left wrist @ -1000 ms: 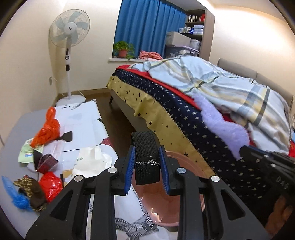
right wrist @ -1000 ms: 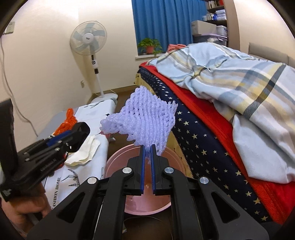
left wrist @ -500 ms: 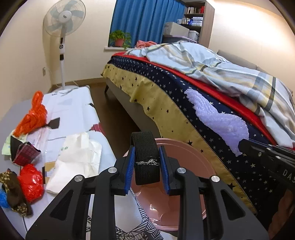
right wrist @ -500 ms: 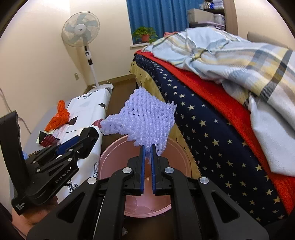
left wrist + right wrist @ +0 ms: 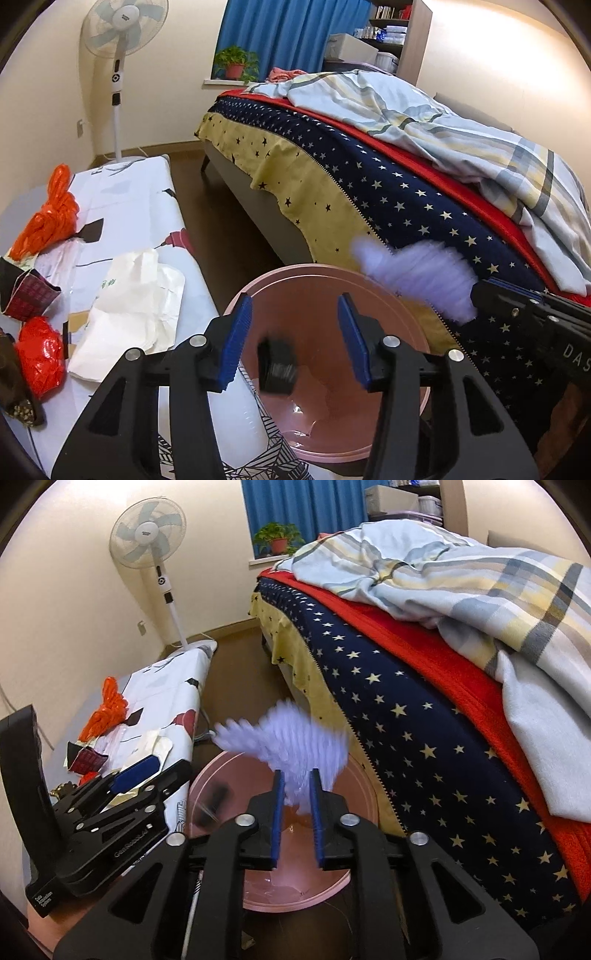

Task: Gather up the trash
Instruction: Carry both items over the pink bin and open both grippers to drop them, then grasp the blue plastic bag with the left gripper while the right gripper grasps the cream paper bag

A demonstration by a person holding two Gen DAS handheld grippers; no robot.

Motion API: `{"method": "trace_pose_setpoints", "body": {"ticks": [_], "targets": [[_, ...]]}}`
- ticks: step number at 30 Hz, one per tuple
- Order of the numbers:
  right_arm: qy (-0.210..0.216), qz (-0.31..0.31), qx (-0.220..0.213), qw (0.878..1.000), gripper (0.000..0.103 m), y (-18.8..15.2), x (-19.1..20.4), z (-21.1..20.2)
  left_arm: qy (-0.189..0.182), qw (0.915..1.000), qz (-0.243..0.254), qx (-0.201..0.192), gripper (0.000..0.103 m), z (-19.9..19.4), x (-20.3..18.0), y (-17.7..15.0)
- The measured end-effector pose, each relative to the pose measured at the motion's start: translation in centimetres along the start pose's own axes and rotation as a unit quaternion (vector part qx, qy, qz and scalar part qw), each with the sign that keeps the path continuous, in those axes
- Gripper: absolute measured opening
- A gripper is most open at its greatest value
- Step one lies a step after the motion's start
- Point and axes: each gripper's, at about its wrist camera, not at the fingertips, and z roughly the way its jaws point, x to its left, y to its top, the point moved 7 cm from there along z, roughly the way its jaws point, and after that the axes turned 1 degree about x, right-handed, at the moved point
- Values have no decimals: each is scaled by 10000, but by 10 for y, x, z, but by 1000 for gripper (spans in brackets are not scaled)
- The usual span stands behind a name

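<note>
Trash in motion fills the near ground: a black strap piece (image 5: 277, 363), blurred, hangs free between the spread jaws of the left gripper (image 5: 295, 341), touching neither blue pad, over the mouth of the pink bin (image 5: 391, 295). Those jaws have just been opening. In the right wrist view the same piece is only a dark smear (image 5: 214, 803) inside the bin's left rim. The right gripper (image 5: 297, 816) has also just been opening; its jaws stand a little apart with the lower end of the purple foam net (image 5: 291, 746) between them. The net is smeared by blur, so whether the pads press it cannot be told. From the left wrist view the net (image 5: 417, 280) shows at the bin's far rim, against the right gripper's tip.

Left of the bin, the patterned table (image 5: 147, 206) carries a white crumpled bag (image 5: 133, 306), a red wrapper (image 5: 38, 350), a dark red packet (image 5: 31, 297) and an orange bag (image 5: 50, 218); a brown item at the left edge is cut off. Much of this is hidden behind the left gripper in the right wrist view.

Beyond stand the bed (image 5: 424, 709) with starred cover and plaid duvet, a standing fan (image 5: 120, 40), a potted plant (image 5: 236, 62) and the blue curtain (image 5: 280, 33).
</note>
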Motion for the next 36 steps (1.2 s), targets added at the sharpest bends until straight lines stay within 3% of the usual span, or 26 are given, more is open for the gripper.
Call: {"method": "trace_pose_setpoints", "body": {"ticks": [3,23,36], "targets": [[-10,60,-19,10000,29,0,-2,-1,-4,10000,-80,9,48,-2,4,-1],[139,-170,-460,9987,29,0,20,-25,185,9988,-67,-439,48,-63,20,1],[664,-386,-782,9940,26,-5,61,-39,964,9906,-397,-885,48,-118,68,-8]]}}
